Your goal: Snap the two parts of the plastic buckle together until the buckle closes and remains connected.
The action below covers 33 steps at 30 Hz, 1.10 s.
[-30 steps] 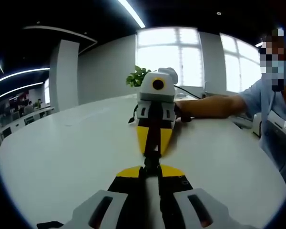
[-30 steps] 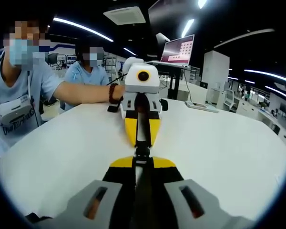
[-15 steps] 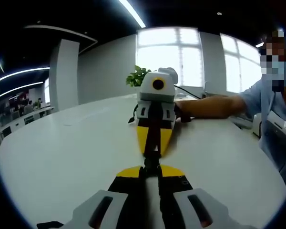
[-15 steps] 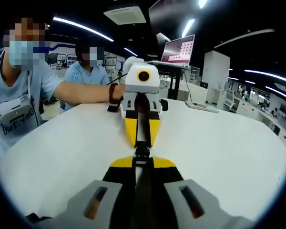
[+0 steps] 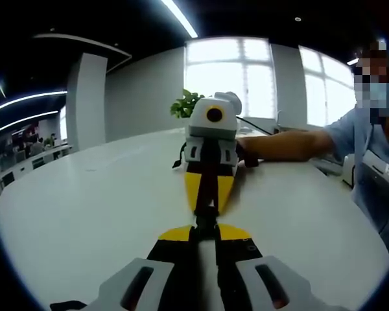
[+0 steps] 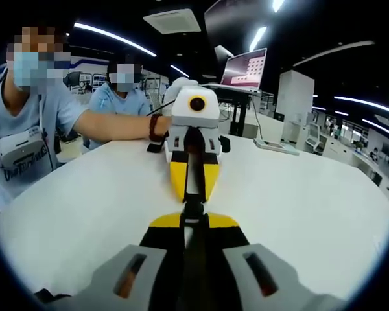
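Note:
The black plastic buckle (image 5: 207, 217) is held low over the white table (image 5: 84, 214) between two grippers that face each other tip to tip. My left gripper (image 5: 206, 230) is shut on the buckle's near end. My right gripper (image 5: 206, 205), with its yellow jaws pointing at me, is shut on the far end. In the right gripper view the same buckle (image 6: 193, 208) bridges my right gripper (image 6: 193, 221) and the left gripper (image 6: 193, 195). The buckle's middle is too small and dark to tell whether the two parts are latched.
A person's forearm (image 5: 282, 144) lies on the table behind the right gripper, with a seated person (image 6: 26, 129) and another person (image 6: 120, 97) beyond. A potted plant (image 5: 185, 103) and a laptop (image 6: 246, 68) stand at the far edges.
Almost nothing differs. In the right gripper view the facing gripper sits a hair further right. Both grippers stay shut on the buckle.

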Each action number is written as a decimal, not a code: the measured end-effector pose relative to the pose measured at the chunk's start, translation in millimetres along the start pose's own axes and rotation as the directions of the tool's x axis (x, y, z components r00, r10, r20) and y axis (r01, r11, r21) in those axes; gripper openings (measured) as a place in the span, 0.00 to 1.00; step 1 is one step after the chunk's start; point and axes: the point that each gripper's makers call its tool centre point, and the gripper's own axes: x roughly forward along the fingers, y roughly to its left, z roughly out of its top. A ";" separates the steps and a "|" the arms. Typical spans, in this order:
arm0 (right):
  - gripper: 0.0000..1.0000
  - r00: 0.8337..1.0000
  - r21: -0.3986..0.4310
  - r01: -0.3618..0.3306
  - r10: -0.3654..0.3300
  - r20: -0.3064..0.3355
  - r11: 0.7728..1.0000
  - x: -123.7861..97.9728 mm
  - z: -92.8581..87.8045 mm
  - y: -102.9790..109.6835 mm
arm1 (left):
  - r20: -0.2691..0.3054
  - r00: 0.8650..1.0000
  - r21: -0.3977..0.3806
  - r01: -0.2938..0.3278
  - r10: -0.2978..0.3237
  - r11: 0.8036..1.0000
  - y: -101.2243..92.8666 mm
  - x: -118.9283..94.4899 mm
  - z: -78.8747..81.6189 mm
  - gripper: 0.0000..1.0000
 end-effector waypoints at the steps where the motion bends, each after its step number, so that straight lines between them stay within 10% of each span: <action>1: 0.10 1.000 0.017 -0.007 0.006 0.007 1.000 -0.9 4.9 1.4 | -0.016 1.000 -0.004 -0.006 0.006 1.000 -0.5 -1.8 -0.5 0.10; 33: 0.10 1.000 0.052 -0.002 0.002 0.006 0.999 -1.9 -0.8 5.3 | -0.007 1.000 -0.021 -0.001 0.001 1.000 -3.7 -8.3 -0.8 0.11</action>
